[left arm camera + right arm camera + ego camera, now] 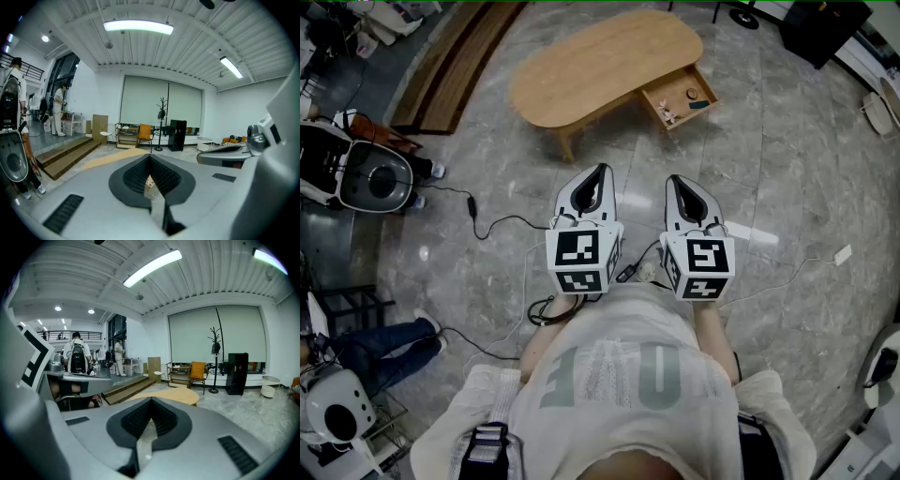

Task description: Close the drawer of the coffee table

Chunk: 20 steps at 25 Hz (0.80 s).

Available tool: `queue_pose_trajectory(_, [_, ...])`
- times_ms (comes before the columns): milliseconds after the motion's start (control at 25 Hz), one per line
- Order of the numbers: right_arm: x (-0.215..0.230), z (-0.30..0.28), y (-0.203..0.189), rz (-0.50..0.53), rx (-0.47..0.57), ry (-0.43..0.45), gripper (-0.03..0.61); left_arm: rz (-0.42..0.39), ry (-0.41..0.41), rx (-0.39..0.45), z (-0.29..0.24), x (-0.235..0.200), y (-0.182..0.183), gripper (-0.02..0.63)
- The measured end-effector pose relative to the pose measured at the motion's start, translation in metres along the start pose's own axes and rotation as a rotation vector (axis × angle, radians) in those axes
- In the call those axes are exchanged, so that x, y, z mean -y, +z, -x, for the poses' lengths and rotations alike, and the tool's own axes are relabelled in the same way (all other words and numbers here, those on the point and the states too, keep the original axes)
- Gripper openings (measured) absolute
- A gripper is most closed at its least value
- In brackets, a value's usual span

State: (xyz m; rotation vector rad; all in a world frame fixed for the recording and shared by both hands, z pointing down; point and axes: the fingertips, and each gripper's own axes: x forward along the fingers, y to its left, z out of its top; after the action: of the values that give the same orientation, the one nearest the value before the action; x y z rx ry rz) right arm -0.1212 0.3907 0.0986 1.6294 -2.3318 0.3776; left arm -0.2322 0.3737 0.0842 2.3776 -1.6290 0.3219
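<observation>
An oval wooden coffee table (pixel 598 64) stands on the stone floor ahead of me. Its drawer (pixel 680 97) is pulled out on the right side, with a few small items lying inside. My left gripper (pixel 598 170) and right gripper (pixel 676 180) are held side by side well short of the table, both pointing toward it and slightly down. The jaws of each are shut with nothing between them. In the left gripper view the tabletop (pixel 110 158) shows as a tan strip beyond the shut left gripper (pixel 150 157). In the right gripper view the tabletop (pixel 176 396) lies beyond the shut right gripper (pixel 151 401).
Wooden steps (pixel 450 66) run along the far left. A round machine (pixel 366 176) sits at the left with a cable (pixel 497 225) trailing across the floor toward my feet. A black cabinet (pixel 825 28) stands at the far right. People stand at the left in both gripper views.
</observation>
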Motion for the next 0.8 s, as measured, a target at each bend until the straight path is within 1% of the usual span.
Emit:
queue_pose_trajectory(400, [0.018, 0.008, 0.003, 0.014, 0.016, 0.004, 0.006, 0.005, 0.002, 0.037, -0.002, 0.016, 0.012, 0.006])
queue_pose_trajectory(640, [0.036, 0.023, -0.004, -0.034, 0.036, 0.059, 0.006, 0.024, 0.031, 0.069, -0.004, 0.026, 0.011, 0.006])
queue_pose_trajectory(800, [0.050, 0.030, -0.015, -0.003, 0.031, 0.073, 0.006, 0.027, 0.049, 0.100, -0.009, 0.036, 0.014, 0.006])
